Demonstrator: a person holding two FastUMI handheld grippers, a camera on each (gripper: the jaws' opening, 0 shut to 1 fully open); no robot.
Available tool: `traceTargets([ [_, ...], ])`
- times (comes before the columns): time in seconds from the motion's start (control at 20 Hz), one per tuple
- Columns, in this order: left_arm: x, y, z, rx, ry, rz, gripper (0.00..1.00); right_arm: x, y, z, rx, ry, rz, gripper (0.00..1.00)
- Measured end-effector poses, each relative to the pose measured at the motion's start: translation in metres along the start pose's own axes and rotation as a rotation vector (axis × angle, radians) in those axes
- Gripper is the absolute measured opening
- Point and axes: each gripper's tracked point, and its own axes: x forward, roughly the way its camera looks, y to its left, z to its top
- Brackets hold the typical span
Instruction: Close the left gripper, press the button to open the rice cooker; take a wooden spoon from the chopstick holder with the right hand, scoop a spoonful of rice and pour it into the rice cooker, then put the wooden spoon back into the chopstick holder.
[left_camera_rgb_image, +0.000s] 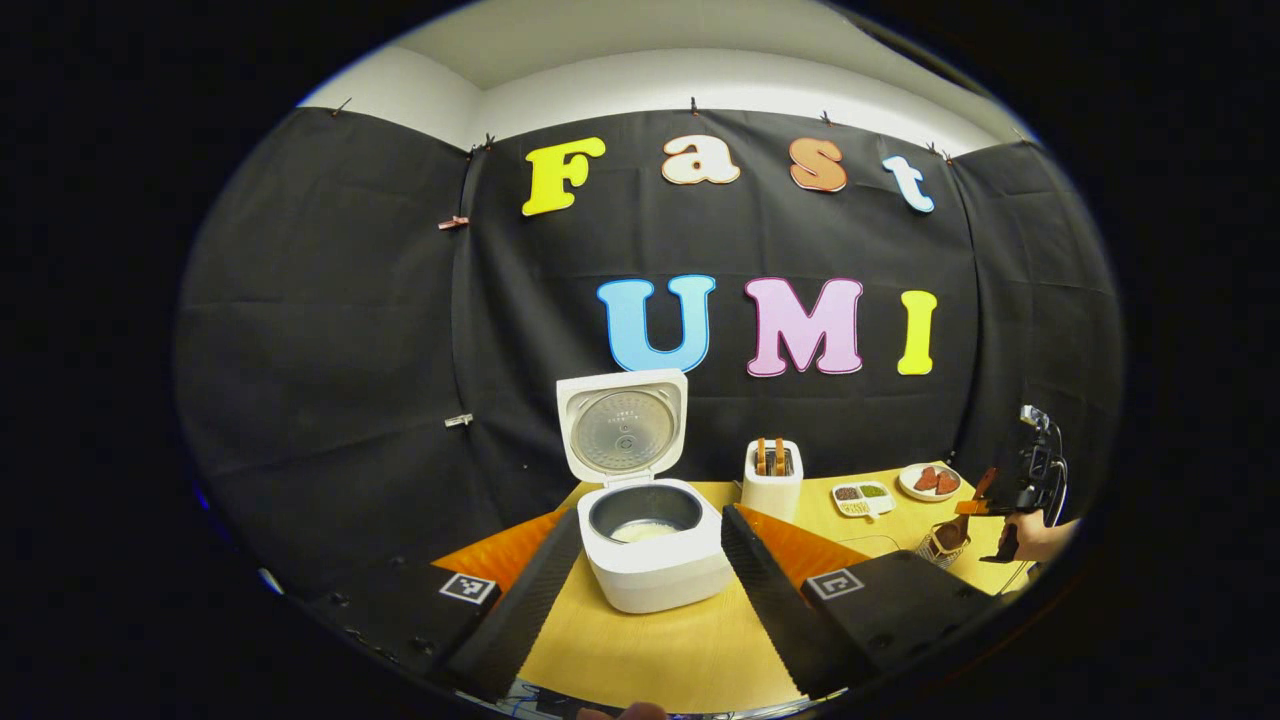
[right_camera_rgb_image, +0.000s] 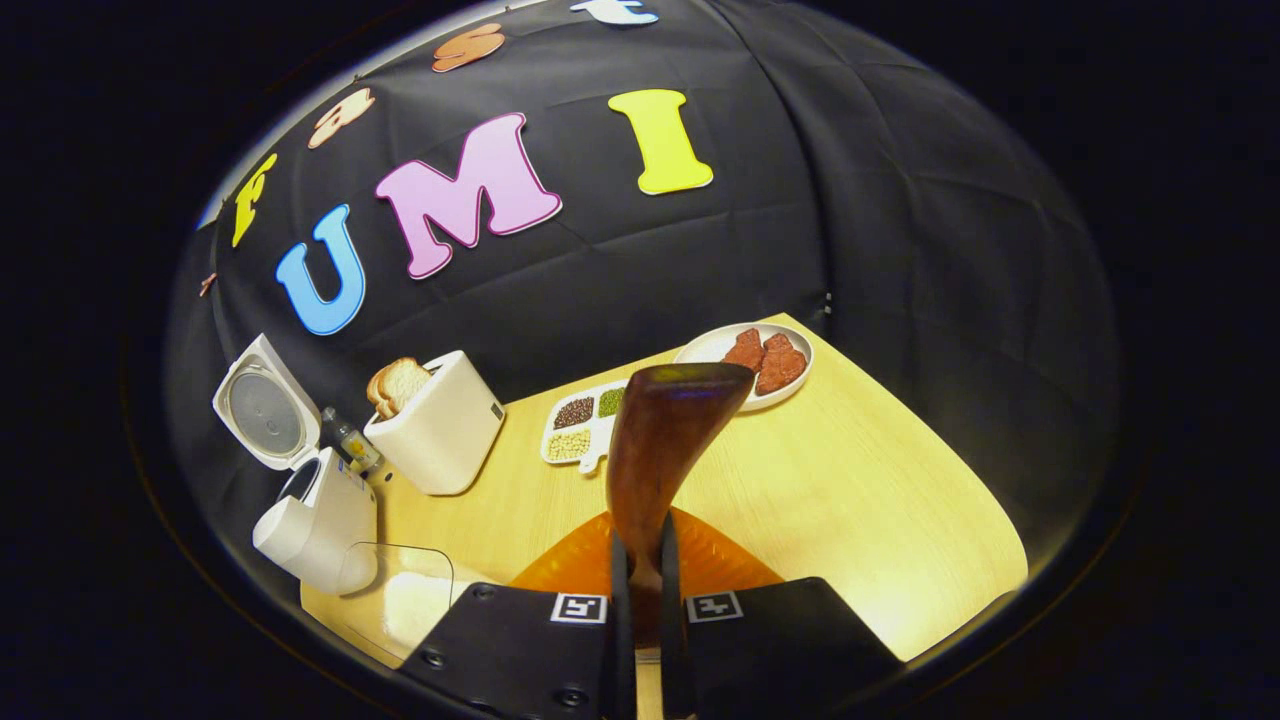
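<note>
Two grippers are at work over a pale wooden table. Left gripper: its fingers are spread wide, one on either side of the white rice cooker, and touch nothing. The cooker's lid stands upright and open; the dark inner pot has a pale layer at its bottom. Right gripper: its fingers are drawn nearly together and both press on the handle of one wooden spoon, whose broad end points up and away from the camera. In the left gripper view this same gripper appears far off at the right edge, held by a hand, above a small dark holder that is too small to identify with certainty.

Counted on the table: one rice cooker, one white toaster with two slices of toast in its slots, one divided dish with three visible portions of grains or beans, and one round plate bearing two reddish pieces. One clear container with a whitish content sits near the right gripper, just beside the cooker.
</note>
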Motion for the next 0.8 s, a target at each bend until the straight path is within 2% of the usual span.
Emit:
traceTargets([
  [0.1,-0.002,0.003,-0.001,0.003,0.002,0.002,0.97,0.001,-0.004,-0.004,-0.019,0.007,-0.014,0.14],
  [0.3,-0.005,0.008,0.000,0.003,0.000,0.003,0.97,-0.003,-0.013,0.005,-0.034,-0.016,-0.046,0.21],
  [0.35,-0.005,0.008,0.001,0.010,-0.002,0.001,0.97,-0.003,-0.015,0.009,-0.034,-0.020,-0.060,0.25],
  [0.4,-0.006,0.009,0.003,0.017,-0.005,-0.001,0.97,-0.004,-0.020,0.010,-0.035,-0.021,-0.078,0.20],
  [0.45,-0.006,0.009,0.004,0.021,-0.009,-0.006,0.97,-0.006,-0.023,0.012,-0.035,-0.022,-0.093,0.38],
  [0.5,-0.005,0.009,0.005,0.021,-0.013,-0.012,0.97,-0.009,-0.025,0.013,-0.029,-0.021,-0.100,0.45],
  [0.55,-0.005,0.010,0.006,0.018,-0.016,-0.019,0.97,-0.013,-0.026,0.013,-0.025,-0.019,-0.105,0.62],
  [0.7,-0.001,0.012,0.010,0.006,-0.031,-0.037,0.97,-0.027,-0.035,0.012,-0.003,-0.017,-0.129,0.95],
  [0.8,0.003,0.013,0.014,-0.001,-0.047,-0.053,0.96,-0.042,-0.041,0.009,0.029,-0.022,-0.147,0.98],
])
